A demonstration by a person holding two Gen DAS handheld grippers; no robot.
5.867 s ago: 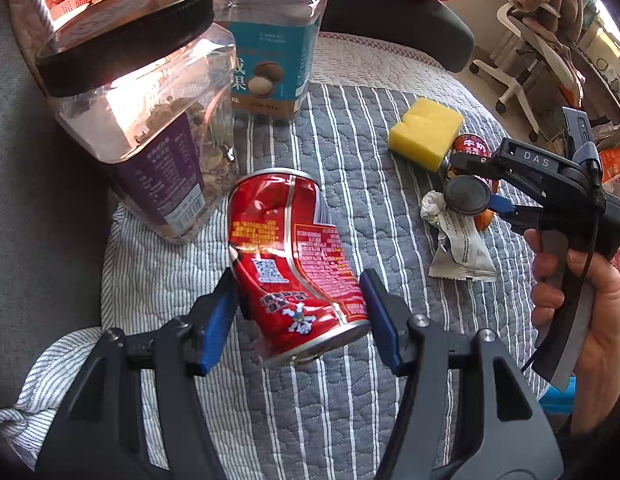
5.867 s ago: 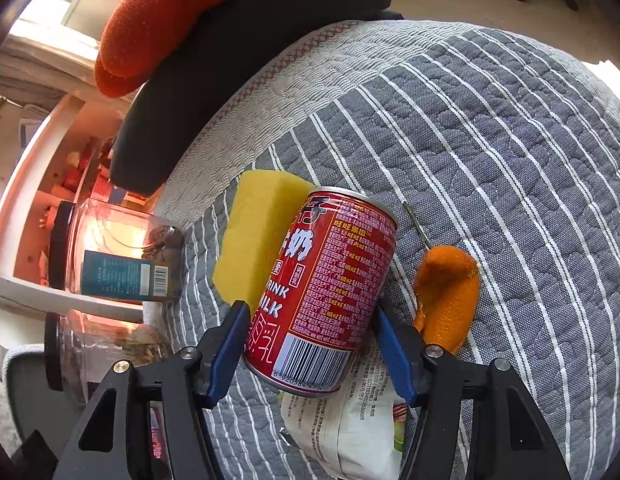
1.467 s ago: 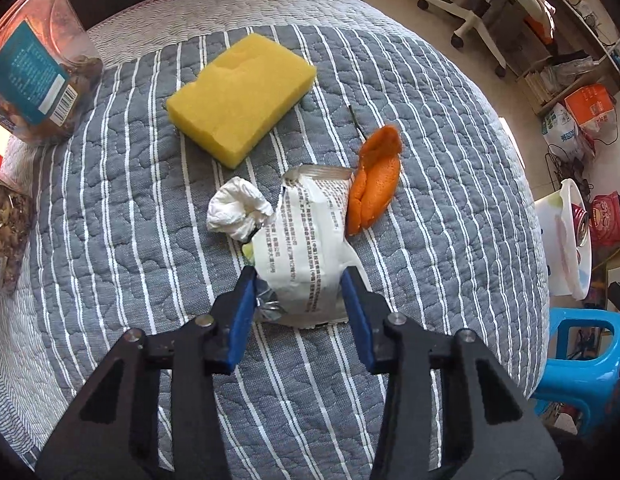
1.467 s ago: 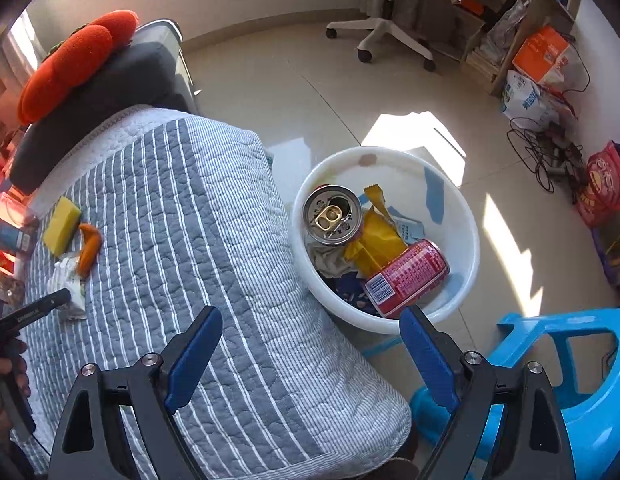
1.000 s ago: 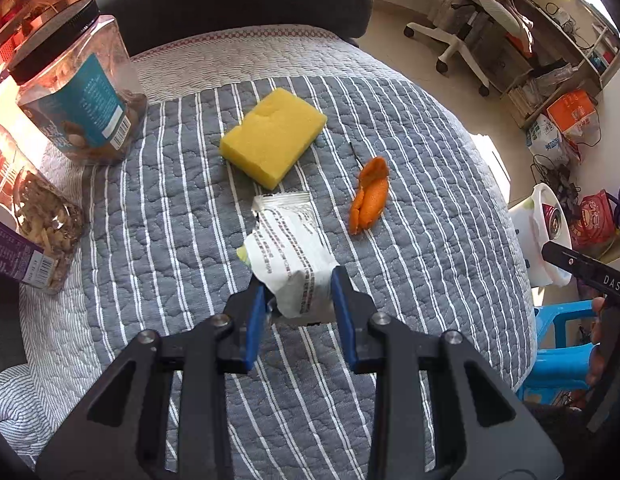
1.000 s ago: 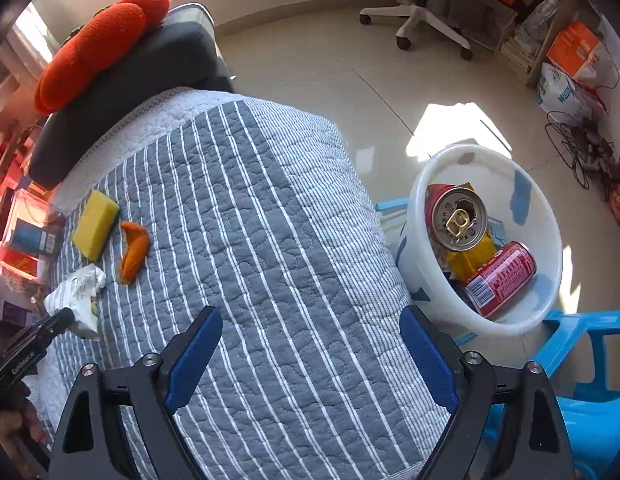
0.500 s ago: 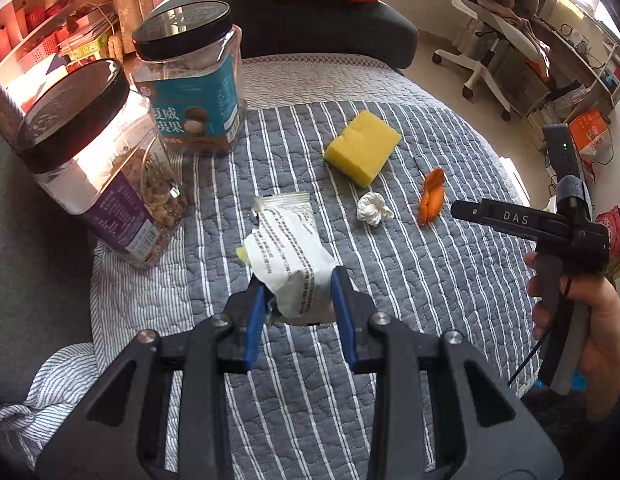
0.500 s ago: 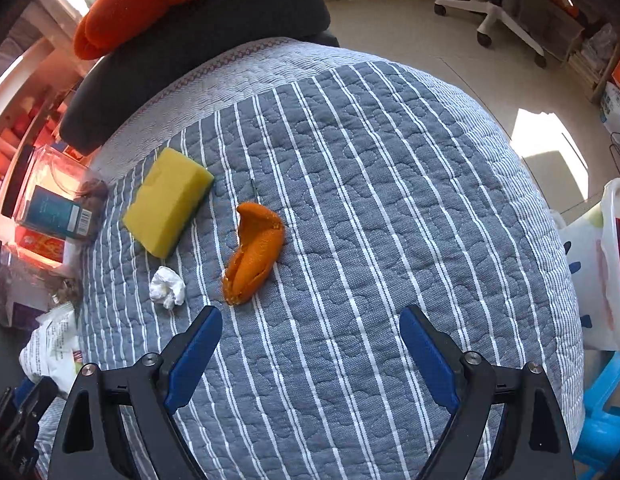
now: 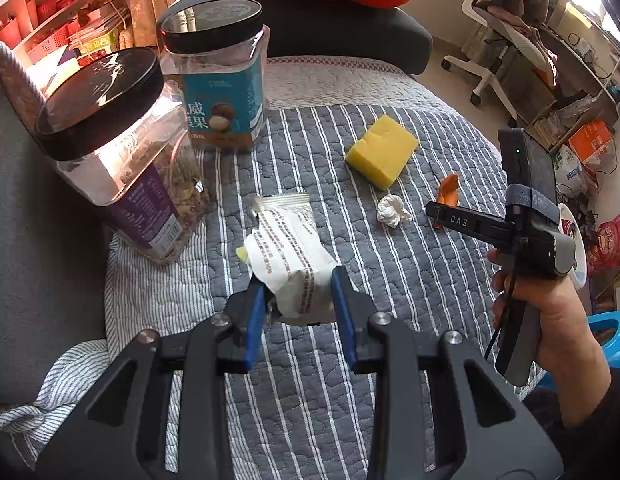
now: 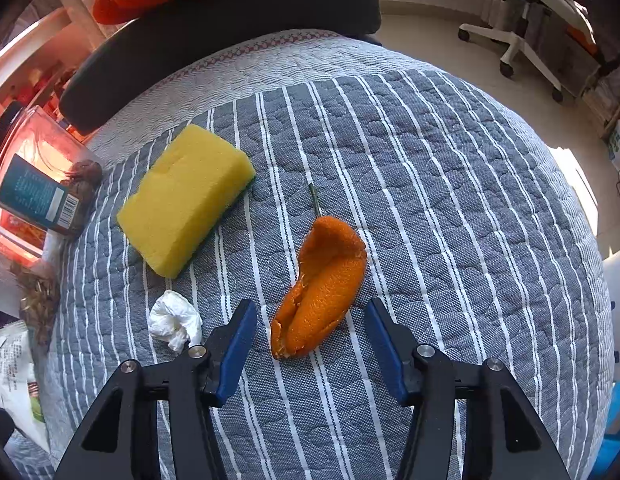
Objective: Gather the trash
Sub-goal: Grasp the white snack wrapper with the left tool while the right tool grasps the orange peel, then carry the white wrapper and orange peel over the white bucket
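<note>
My left gripper [image 9: 298, 292] is shut on a white snack wrapper [image 9: 288, 252] and holds it above the striped quilt. My right gripper [image 10: 310, 328] is open, with its fingers on either side of an orange peel [image 10: 322, 284] that lies on the quilt. The peel also shows in the left wrist view [image 9: 448, 188], partly behind the right gripper. A crumpled white tissue [image 10: 174, 320] lies just left of the right gripper, and it shows in the left wrist view [image 9: 392, 210] too.
A yellow sponge [image 10: 186, 196] lies beyond the tissue. Two clear jars with black lids [image 9: 118, 152] [image 9: 220, 76] stand at the quilt's back left. A white trash basin [image 9: 576, 240] shows behind the right hand, with a blue stool [image 9: 610, 336] below it. An office chair [image 10: 522, 12] stands on the floor.
My left gripper has lifted the wrapper and pulled back toward the jars. My right gripper has come in from the basin and dropped low around the orange peel.
</note>
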